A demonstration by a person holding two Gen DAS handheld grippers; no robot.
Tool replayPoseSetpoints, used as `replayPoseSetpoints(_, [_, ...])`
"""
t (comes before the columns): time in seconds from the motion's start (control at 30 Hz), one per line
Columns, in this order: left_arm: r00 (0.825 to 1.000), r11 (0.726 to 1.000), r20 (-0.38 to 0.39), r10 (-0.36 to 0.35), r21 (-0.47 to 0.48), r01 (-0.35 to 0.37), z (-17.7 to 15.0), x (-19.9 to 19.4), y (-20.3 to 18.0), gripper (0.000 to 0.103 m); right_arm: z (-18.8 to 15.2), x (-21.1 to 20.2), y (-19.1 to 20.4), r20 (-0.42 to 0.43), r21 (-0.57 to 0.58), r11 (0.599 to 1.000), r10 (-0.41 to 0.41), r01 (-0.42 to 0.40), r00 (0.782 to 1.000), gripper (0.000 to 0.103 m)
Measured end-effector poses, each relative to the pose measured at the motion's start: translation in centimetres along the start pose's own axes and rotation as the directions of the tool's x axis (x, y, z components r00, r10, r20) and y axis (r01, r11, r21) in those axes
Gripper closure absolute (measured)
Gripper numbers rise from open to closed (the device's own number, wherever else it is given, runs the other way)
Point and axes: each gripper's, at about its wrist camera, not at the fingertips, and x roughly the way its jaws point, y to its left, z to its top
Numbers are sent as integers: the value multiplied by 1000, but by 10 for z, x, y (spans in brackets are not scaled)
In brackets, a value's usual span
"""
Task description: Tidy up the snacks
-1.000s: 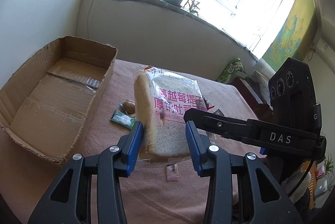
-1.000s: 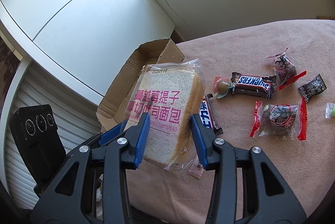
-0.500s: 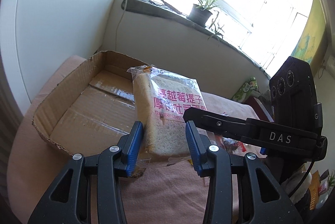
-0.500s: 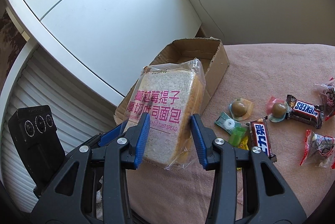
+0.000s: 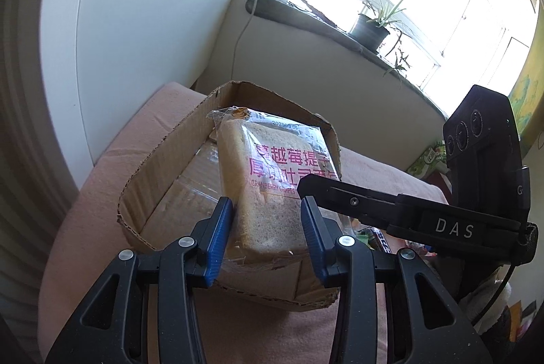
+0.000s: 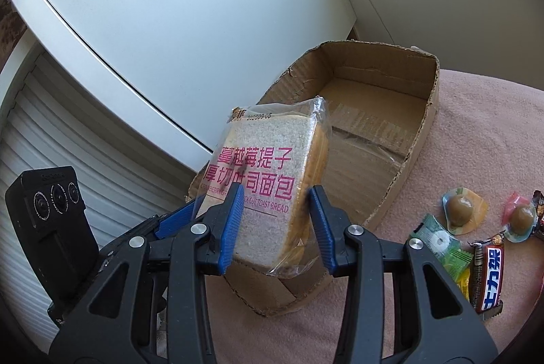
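Observation:
A clear bag of sliced toast bread with pink print [image 5: 268,180] [image 6: 272,184] is held upright between both grippers, above the near end of an open cardboard box [image 5: 163,160] [image 6: 380,133]. My left gripper [image 5: 267,238] and my right gripper [image 6: 277,224] each have blue pads closed against the bag's lower sides. The box looks empty inside. It stands on a pink cloth-covered table [image 6: 476,133].
Loose snacks lie to the right of the box: two round sweets in clear cups [image 6: 459,211], a green wrapped candy [image 6: 438,241] and a chocolate bar [image 6: 488,279]. A white cabinet wall [image 6: 170,24] stands behind the box. A windowsill with a potted plant [image 5: 370,27] is beyond.
Both grippers have carried the bread bag left, from over the table and snacks to above the box. The grip has not changed.

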Motion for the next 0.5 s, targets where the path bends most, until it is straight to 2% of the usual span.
replayPoseSetpoints(0.23, [998,998,6,63,20,-63,0,4,3,65,7,12,5,-18,-35,999,-35,34,999,61])
replayPoseSetpoints(0.3, [997,997,12,71,14,-72,-1,1,5,65,5,10,5,1,-39,997,-69,69,998,61])
replayPoseSetpoints(0.5, [995,996,30,91,18,-91,-7,-11,6,65,0,0,8,17,-78,992,-96,97,995,60])
